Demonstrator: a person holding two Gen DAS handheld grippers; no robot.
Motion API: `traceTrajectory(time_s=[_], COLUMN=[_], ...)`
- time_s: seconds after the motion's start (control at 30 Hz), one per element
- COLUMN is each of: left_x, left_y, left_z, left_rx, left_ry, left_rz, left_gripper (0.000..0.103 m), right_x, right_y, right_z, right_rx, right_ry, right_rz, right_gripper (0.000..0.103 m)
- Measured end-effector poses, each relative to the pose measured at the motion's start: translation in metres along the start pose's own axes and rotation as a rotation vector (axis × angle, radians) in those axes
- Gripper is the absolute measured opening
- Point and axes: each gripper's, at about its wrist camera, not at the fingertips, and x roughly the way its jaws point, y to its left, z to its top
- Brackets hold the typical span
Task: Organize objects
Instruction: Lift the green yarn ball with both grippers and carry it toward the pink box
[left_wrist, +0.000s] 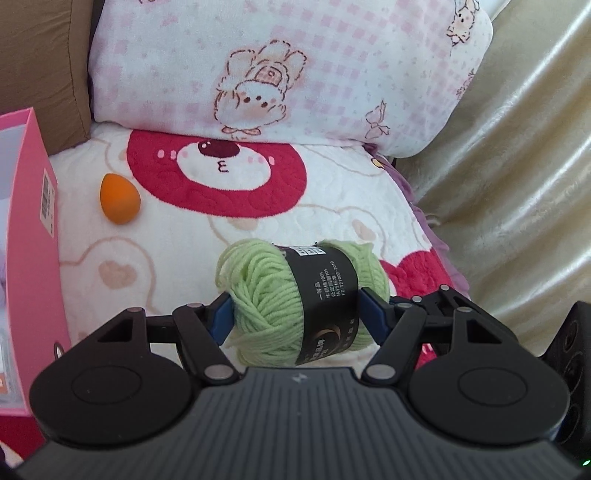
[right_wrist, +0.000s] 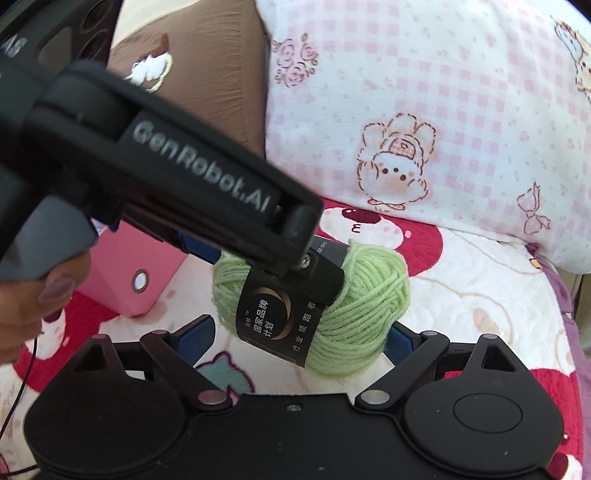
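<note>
Across the upper part of both frames, a big soft pillow with a pink check print and cartoon rabbits is leaning behind a white quilted blanket with red bear faces, which is covering the seat. At the left edge of the left wrist frame, a pink cardboard box with a white label is standing on this blanket. In the right wrist frame the same box is showing at the middle left.

Near the lower middle of both frames, a ball of light green yarn with a black paper band is sitting between the blue pads of the left gripper, which are pinching it from both sides. The right gripper is spreading its jaws around the same yarn; its right pad is lying close against the wool, and I cannot tell if it is touching. A hand is holding the left gripper's handle. A small orange egg-shaped sponge is lying on the blanket, just beside the box.
</note>
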Motion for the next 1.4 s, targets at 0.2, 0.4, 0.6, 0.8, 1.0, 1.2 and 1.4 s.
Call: traceTrajectory(time_s=[0.2, 0.4, 0.6, 0.8, 1.0, 1.2, 1.4], left_x=[-0.022, -0.045, -0.068, -0.092, -0.119, -0.149, -0.183], left_y=[-0.003, -0.008, -0.005, -0.006, -0.010, -0.004, 0.011], left_z=[-0.010, -0.019, -0.031, -0.038, -0.043, -0.048, -0.053], left_rx=[-0.006, 0.020, 0.021, 0.032, 0.056, 0.048, 0.006], left_ry=[0.006, 0.006, 0.032, 0.043, 0.041, 0.040, 0.007], left_rz=[0.000, 0.031, 0.023, 0.029, 0.059, 0.065, 0.071], left_gripper=[0.067, 0.067, 0.067, 0.067, 0.067, 0.068, 0.067], right_x=[-0.021, -0.036, -0.054, -0.065, -0.080, -0.094, -0.102], right_y=[0.013, 0.028, 0.046, 0.066, 0.078, 0.094, 0.118], right_z=[-0.002, -0.005, -0.006, 0.005, 0.021, 0.031, 0.041], right_rx=[0.002, 0.019, 0.007, -0.022, -0.028, -0.052, -0.101], right_ry=[-0.010, -0.030, -0.027, -0.030, -0.014, -0.011, -0.020], right_rz=[0.019, 0.043, 0.064, 0.076, 0.111, 0.153, 0.189], right_gripper=[0.096, 0.096, 0.096, 0.096, 0.096, 0.096, 0.096])
